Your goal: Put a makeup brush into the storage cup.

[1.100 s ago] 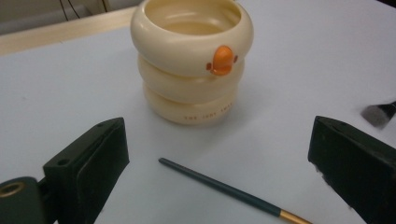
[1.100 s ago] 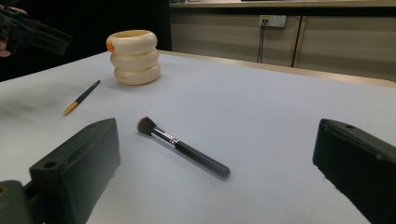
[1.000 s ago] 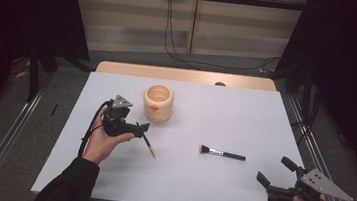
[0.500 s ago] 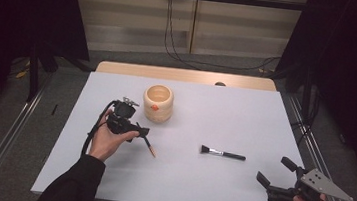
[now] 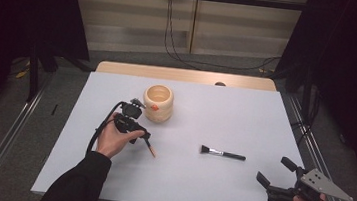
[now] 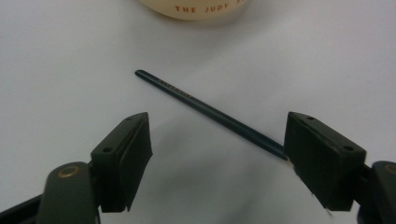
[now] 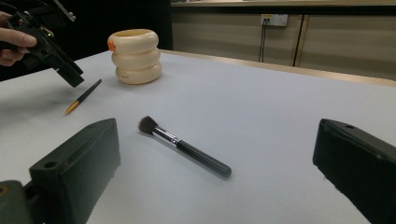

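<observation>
**Left tool lowers over pencil, right tool idle**

Left tool (image 5: 148,138) has shifted toward the near right and dropped a bit since the earlier frames, now sitting right over the dark end of the pencil (image 5: 150,148). Its jaws have just been closing but are not clamped yet: in the left gripper view the pencil (image 6: 210,112) lies flat on the white counter (image 6: 56,70) between the two pads, one end tucked by the right pad, no pad pressing on it. So released, nothing held. Left hand (image 5: 114,139) wraps the tool body, cable looping off to the left.

Just behind the pencil stands the cream ribbed cup (image 5: 158,102), upright, orange mark on its side, near but not touching the tool.

Mid-counter, to the right of the pencil and well apart from it, lies a makeup brush (image 5: 222,153), bristles pointing left, black handle to the right. In the right gripper view the brush (image 7: 184,148) lies ahead of the jaws.

Far right, near corner: right tool (image 5: 272,171) in the same spot as before, jaws spread wide, empty, grey plate on top, aimed toward the brush.
</observation>
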A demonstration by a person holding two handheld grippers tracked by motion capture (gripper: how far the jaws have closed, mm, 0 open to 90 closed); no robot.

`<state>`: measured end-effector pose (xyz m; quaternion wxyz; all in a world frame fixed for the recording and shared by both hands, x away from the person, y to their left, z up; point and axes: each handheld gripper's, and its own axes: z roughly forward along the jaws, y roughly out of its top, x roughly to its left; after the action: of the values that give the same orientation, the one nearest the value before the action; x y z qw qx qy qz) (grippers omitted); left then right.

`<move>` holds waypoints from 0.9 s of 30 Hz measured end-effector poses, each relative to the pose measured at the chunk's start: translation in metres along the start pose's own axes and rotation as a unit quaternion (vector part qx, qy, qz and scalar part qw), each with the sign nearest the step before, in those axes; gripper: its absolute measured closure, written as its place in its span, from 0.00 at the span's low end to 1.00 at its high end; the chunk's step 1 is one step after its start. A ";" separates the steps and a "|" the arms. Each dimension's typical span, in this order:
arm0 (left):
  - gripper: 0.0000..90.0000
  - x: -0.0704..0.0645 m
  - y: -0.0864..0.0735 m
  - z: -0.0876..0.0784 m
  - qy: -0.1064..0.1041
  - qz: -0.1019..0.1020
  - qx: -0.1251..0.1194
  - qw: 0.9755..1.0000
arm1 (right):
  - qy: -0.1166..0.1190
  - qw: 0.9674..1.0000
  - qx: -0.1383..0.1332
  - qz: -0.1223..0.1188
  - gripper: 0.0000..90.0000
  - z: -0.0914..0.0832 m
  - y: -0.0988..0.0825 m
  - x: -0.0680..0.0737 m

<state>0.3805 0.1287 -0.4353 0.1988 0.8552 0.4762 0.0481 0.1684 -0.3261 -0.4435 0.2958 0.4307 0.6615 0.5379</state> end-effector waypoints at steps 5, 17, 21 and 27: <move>0.32 -0.003 0.004 0.006 -0.002 -0.010 0.022 1.000 | -0.001 1.000 -0.001 -0.002 0.00 -0.001 0.000 0.000; 0.42 -0.003 0.007 0.014 -0.001 -0.039 0.035 0.999 | 0.000 1.000 0.000 -0.003 0.00 0.000 0.000 0.000; 0.42 -0.006 0.009 0.016 0.007 -0.042 0.041 0.998 | 0.001 1.000 0.000 -0.002 0.00 0.000 0.000 0.000; 0.43 -0.008 0.010 0.019 0.013 -0.028 0.052 0.998 | 0.002 1.000 0.000 -0.004 0.00 -0.001 0.000 0.000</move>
<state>0.3893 0.1123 -0.4486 0.1489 0.8499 0.5047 0.0284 0.1678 -0.3266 -0.4437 0.2965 0.4272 0.6637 0.5376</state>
